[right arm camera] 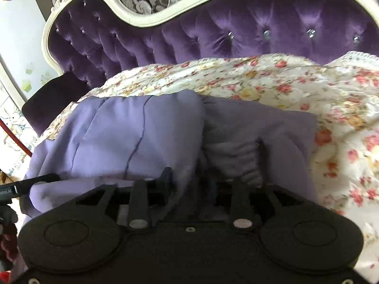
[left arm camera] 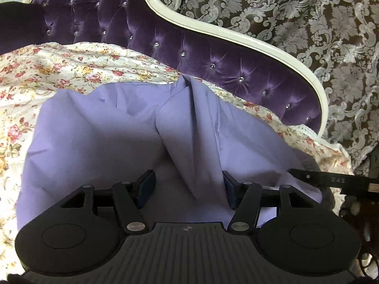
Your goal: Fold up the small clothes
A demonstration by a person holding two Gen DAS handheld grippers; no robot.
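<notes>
A lavender garment (left arm camera: 94, 142) lies rumpled on a floral bedspread (left arm camera: 71, 66). My left gripper (left arm camera: 188, 187) hovers low over it, open about half-way. A raised fold of the cloth runs between its blue pads, close to the right pad (left arm camera: 229, 189), while the left pad stands free. In the right wrist view the same garment (right arm camera: 118, 130) bunches up between the fingers of my right gripper (right arm camera: 201, 184). Its jaws stand apart; cloth drapes over the right finger and hides that pad. The two grippers are side by side, and each one's black finger shows at the edge of the other's view.
A tufted purple headboard (left arm camera: 213, 54) with a cream frame rises just behind the bedspread. Patterned grey-brown curtain (left arm camera: 284, 11) hangs beyond it. More floral bedspread (right arm camera: 331, 118) spreads to the right of the garment. The bed's edge lies at the left (right arm camera: 35, 137).
</notes>
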